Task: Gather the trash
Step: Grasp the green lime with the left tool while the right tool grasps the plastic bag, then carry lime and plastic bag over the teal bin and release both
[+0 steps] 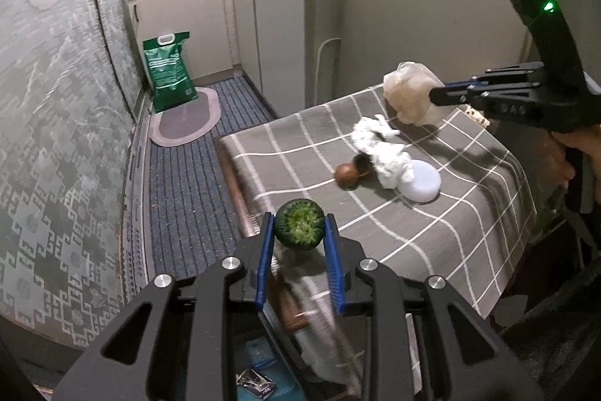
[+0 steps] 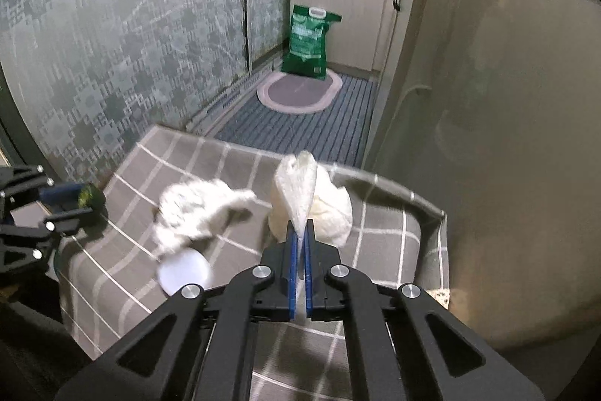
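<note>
My left gripper (image 1: pixel 299 221) is shut on a round green fruit piece (image 1: pixel 299 229), held above the near left corner of the table with the grey checked cloth (image 1: pixel 443 220). My right gripper (image 2: pixel 299 225) is shut on a crumpled whitish plastic bag (image 2: pixel 313 198), held over the far right part of the table; the bag also shows in the left wrist view (image 1: pixel 411 93). On the cloth lie a crumpled white tissue (image 1: pixel 383 147), a brown nut-like shell (image 1: pixel 347 174) and a white round lid (image 1: pixel 420 185).
A green sack (image 1: pixel 169 70) stands on an oval mat (image 1: pixel 186 121) on the blue striped floor. Patterned glass doors (image 1: pixel 56 138) run along the left. Grey cabinets (image 1: pixel 278 25) and a large grey appliance (image 2: pixel 507 138) stand right of the table.
</note>
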A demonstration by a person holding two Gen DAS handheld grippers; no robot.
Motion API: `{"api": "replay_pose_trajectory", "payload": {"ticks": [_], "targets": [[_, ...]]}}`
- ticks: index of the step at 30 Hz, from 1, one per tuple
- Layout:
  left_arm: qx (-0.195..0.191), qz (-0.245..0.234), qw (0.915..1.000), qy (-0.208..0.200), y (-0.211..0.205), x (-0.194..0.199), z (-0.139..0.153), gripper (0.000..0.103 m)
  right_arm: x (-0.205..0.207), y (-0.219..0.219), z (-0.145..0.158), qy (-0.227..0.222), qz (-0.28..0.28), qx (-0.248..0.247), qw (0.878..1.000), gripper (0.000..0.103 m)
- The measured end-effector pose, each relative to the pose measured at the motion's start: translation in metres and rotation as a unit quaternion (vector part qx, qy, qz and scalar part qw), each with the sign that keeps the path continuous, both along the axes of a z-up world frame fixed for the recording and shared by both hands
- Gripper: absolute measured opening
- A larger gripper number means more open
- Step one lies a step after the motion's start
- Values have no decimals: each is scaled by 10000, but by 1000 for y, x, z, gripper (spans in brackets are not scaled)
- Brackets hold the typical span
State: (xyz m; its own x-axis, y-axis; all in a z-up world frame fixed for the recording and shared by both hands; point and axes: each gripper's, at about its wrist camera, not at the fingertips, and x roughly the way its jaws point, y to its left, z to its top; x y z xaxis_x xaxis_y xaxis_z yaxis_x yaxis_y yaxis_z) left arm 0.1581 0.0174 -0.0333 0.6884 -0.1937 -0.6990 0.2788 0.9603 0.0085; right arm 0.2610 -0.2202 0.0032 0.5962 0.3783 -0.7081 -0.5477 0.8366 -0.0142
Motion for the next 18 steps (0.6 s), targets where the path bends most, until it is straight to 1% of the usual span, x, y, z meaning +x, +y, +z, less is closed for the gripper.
{"api": "replay_pose_trajectory", "payload": {"ticks": [5, 9, 13, 18], "targets": [[-19, 146, 9999, 20, 20, -8, -1, 28, -6, 18, 13, -130, 107, 105, 9998, 3], [20, 275, 9996, 115, 38, -13, -5, 28, -12, 31, 27, -240, 193, 251, 9992, 3], [111, 420, 9987, 251, 56, -17, -15, 28, -22, 50, 41, -327, 394, 443, 9977, 3], [177, 608, 9971, 412, 80, -26, -25, 28, -35, 81, 50, -413, 707, 507, 9954, 3]]}}
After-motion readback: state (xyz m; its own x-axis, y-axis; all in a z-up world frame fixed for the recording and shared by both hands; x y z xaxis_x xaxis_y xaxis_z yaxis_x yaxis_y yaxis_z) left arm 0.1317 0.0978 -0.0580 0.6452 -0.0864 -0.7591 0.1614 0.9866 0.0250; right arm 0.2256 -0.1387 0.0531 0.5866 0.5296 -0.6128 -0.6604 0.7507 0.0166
